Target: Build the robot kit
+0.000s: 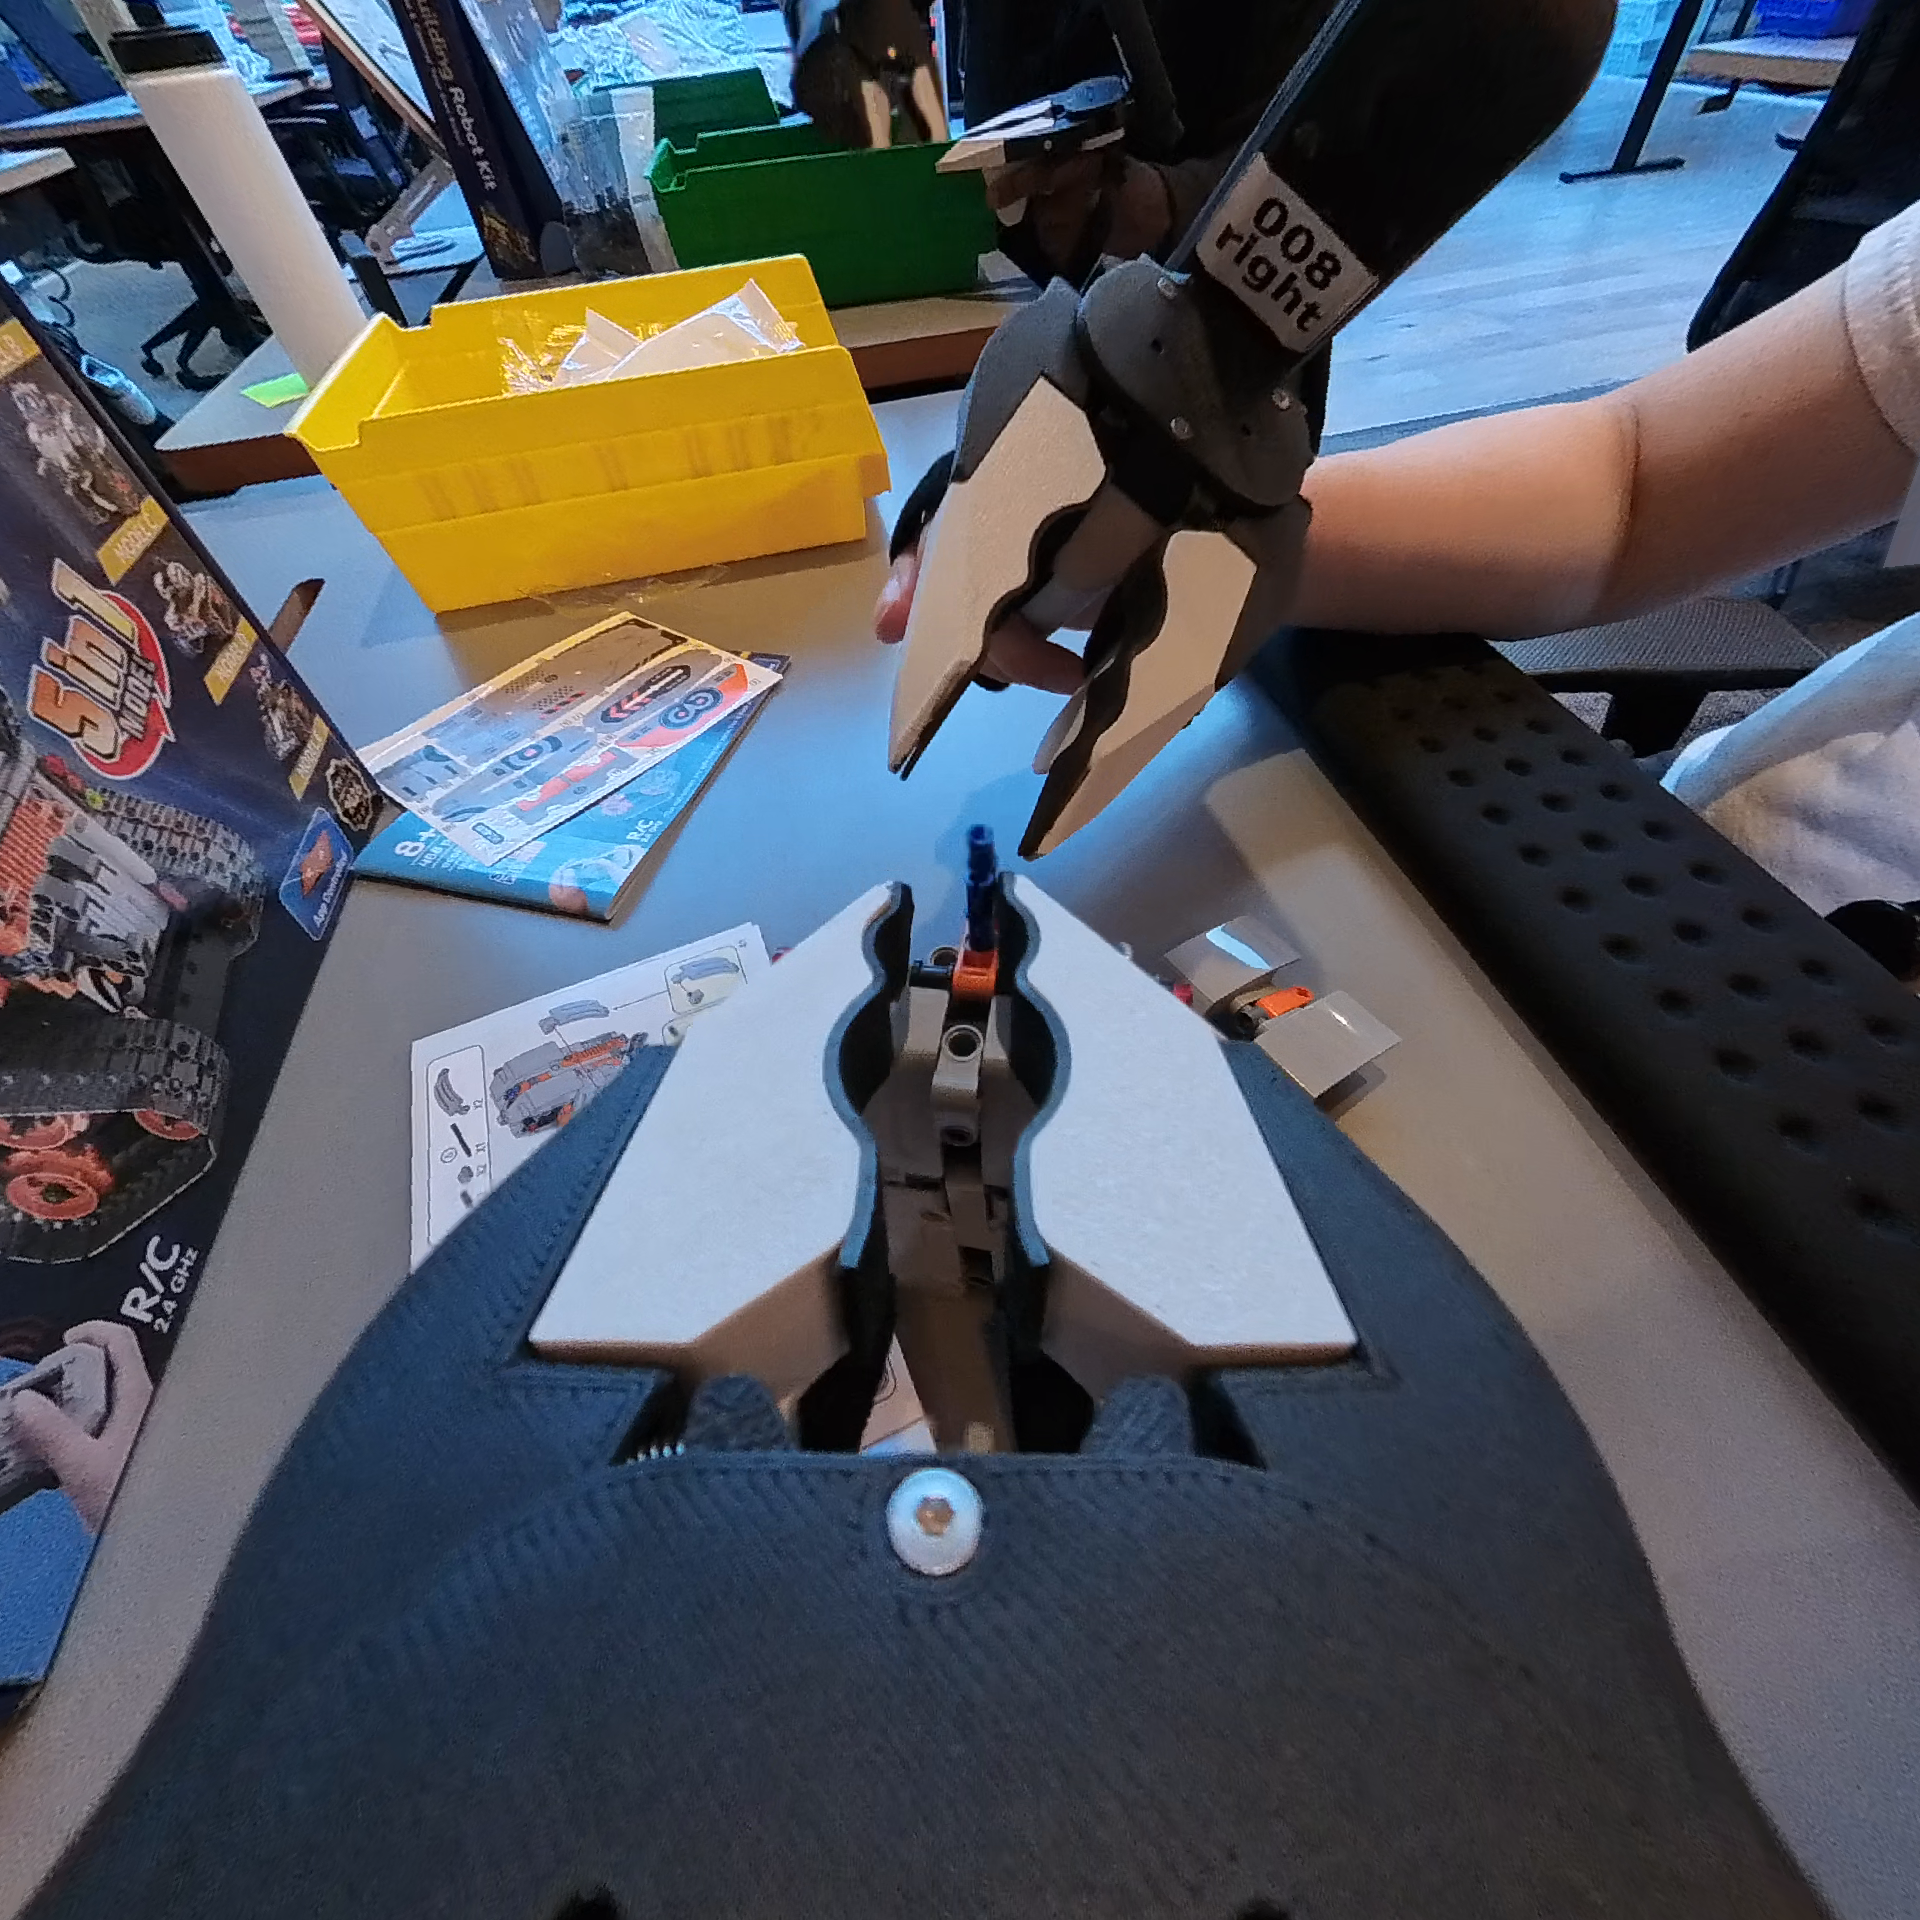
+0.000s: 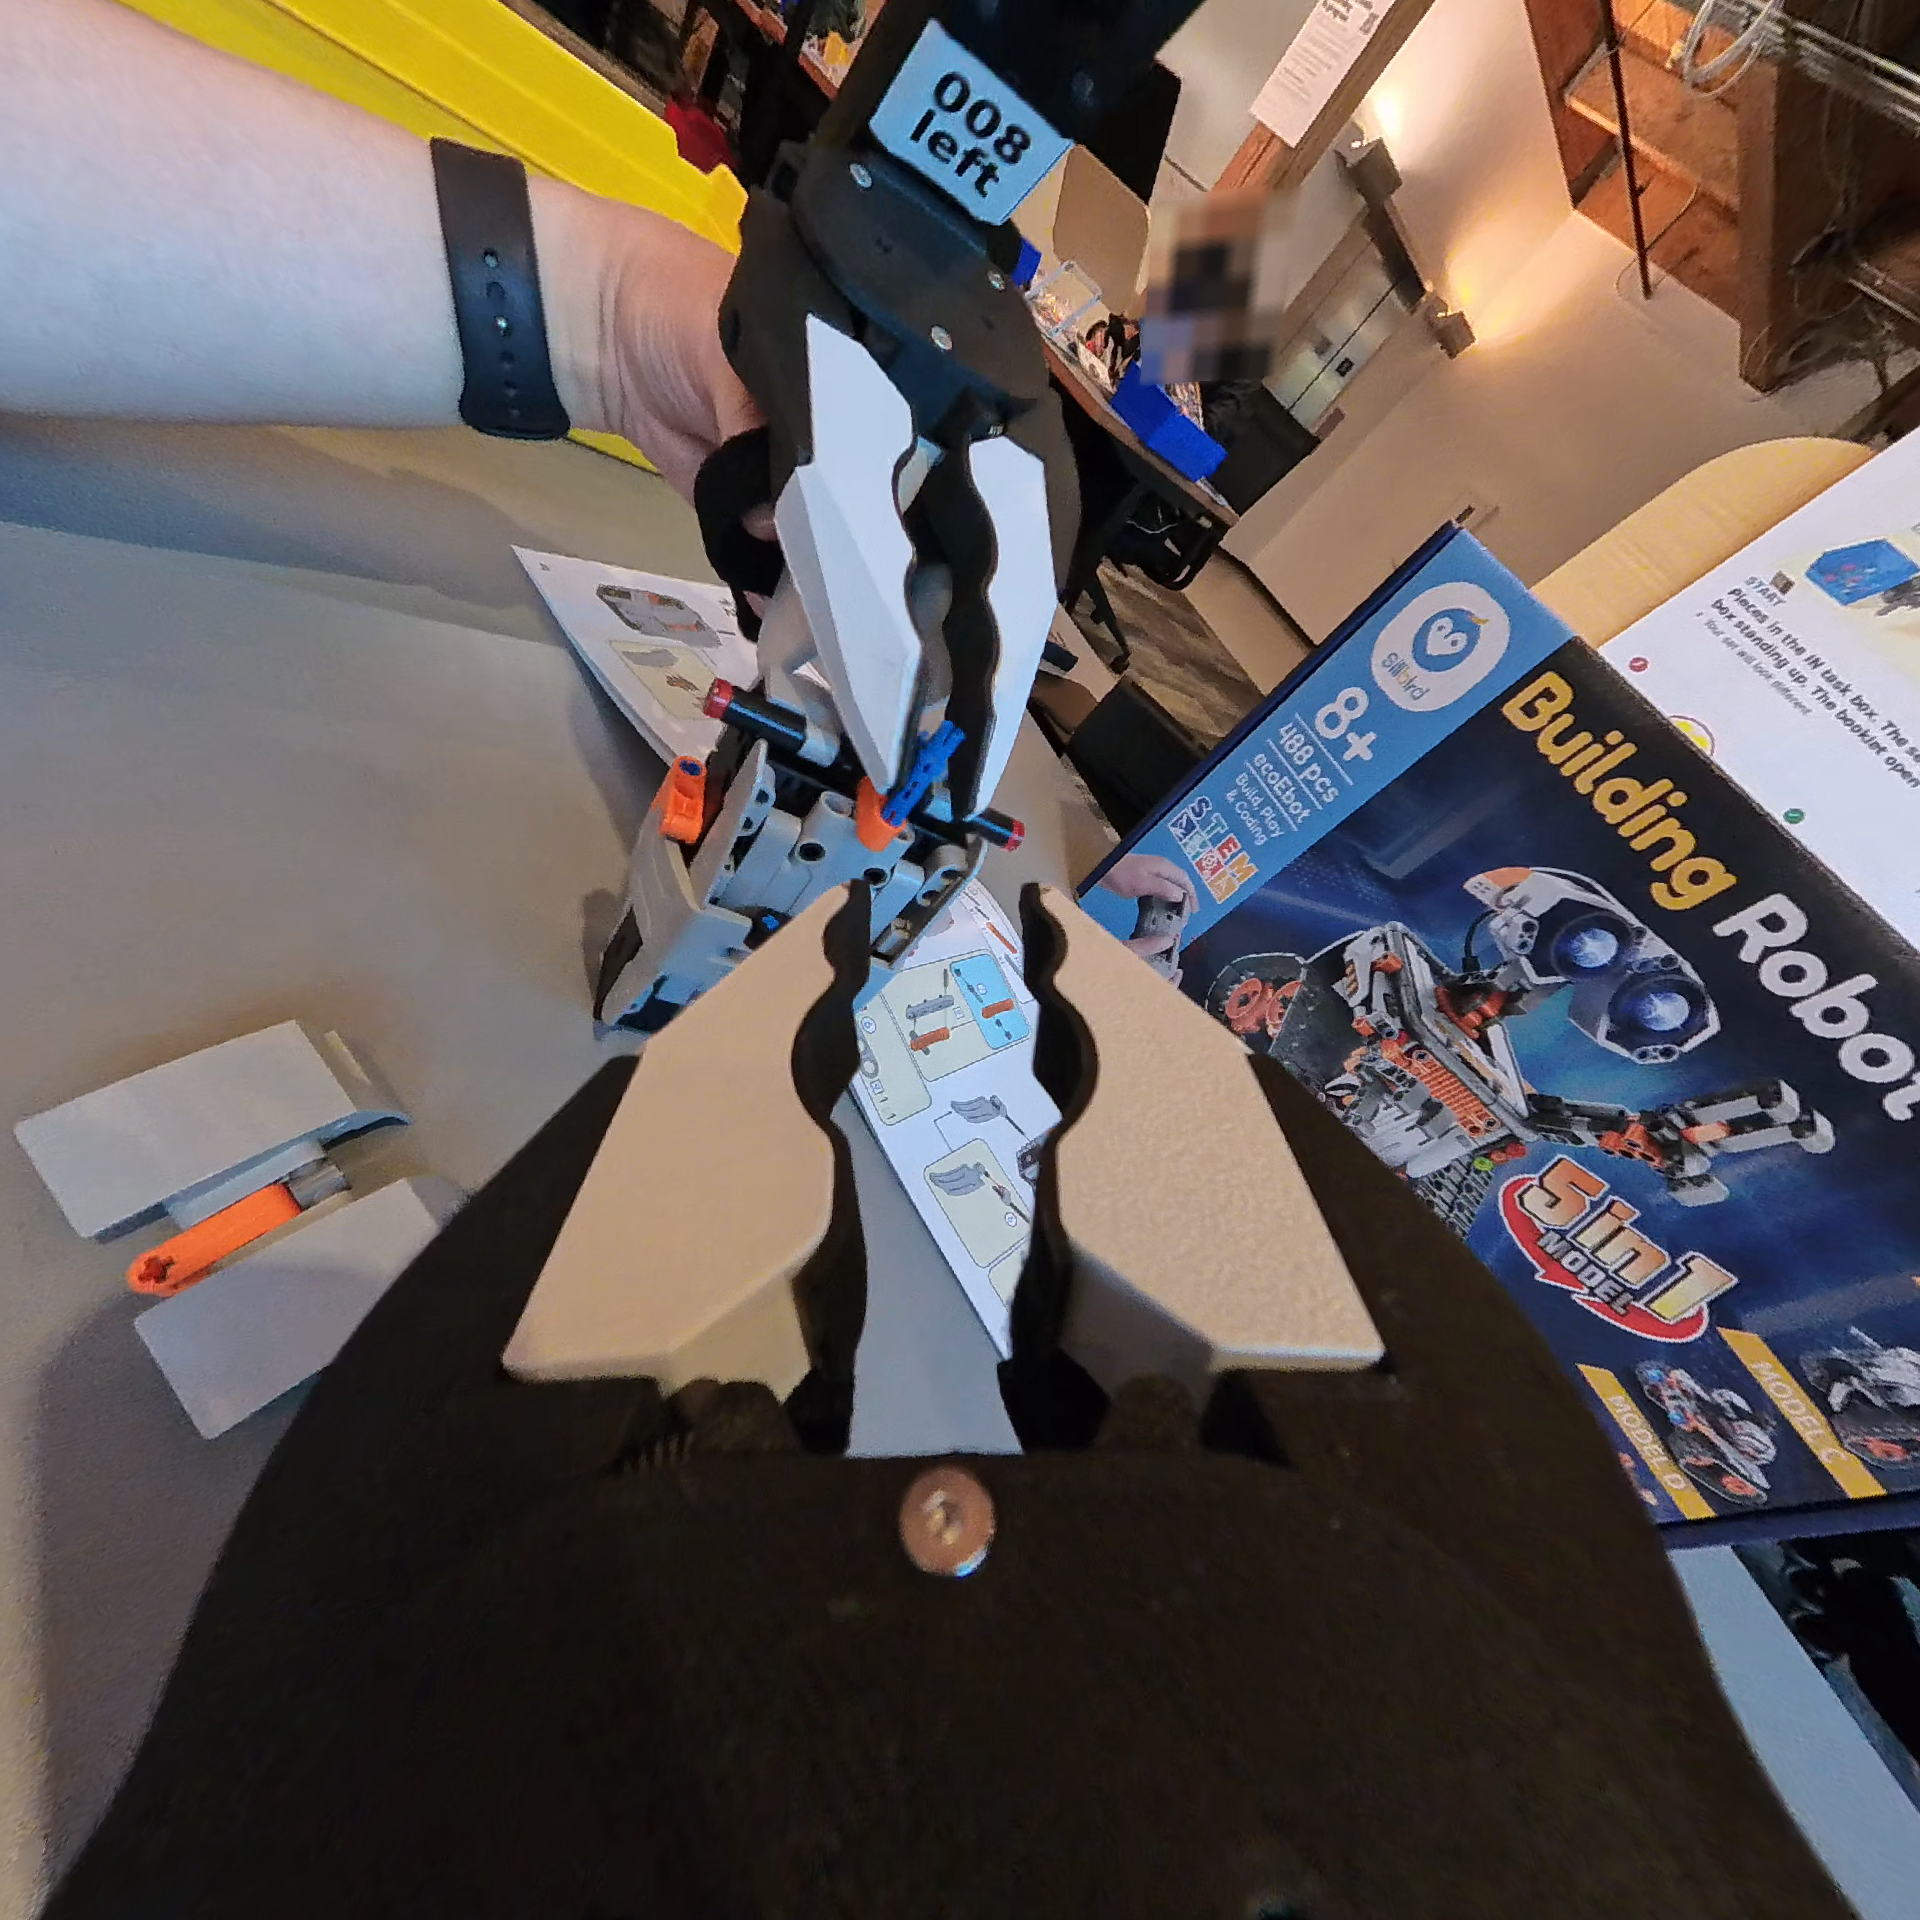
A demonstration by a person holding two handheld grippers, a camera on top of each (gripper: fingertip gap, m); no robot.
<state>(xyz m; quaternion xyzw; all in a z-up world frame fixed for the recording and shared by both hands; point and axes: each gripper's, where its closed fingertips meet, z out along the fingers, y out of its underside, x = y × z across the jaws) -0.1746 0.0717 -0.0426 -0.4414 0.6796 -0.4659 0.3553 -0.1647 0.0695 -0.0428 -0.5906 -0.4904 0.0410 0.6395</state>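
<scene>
An office-like workshop is showing beyond the jaws: desks (image 1: 62, 125), parts bins (image 1: 592, 457), a kit box (image 2: 1507, 1039), office chairs (image 1: 187, 312).

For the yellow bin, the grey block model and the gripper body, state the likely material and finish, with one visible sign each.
Yellow bin: probably moulded plastic, smooth and slightly glossy, judging by its ribbed walls.
Grey block model: hard plastic bricks, smooth, with pin holes.
Left gripper body: likely 3D-printed plastic, matt; fine layer lines show.

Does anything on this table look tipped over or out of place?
The grey brick assembly is tilted, not flat on the table, clamped in the left gripper. A smaller grey and orange piece lies loose beside it.
</scene>
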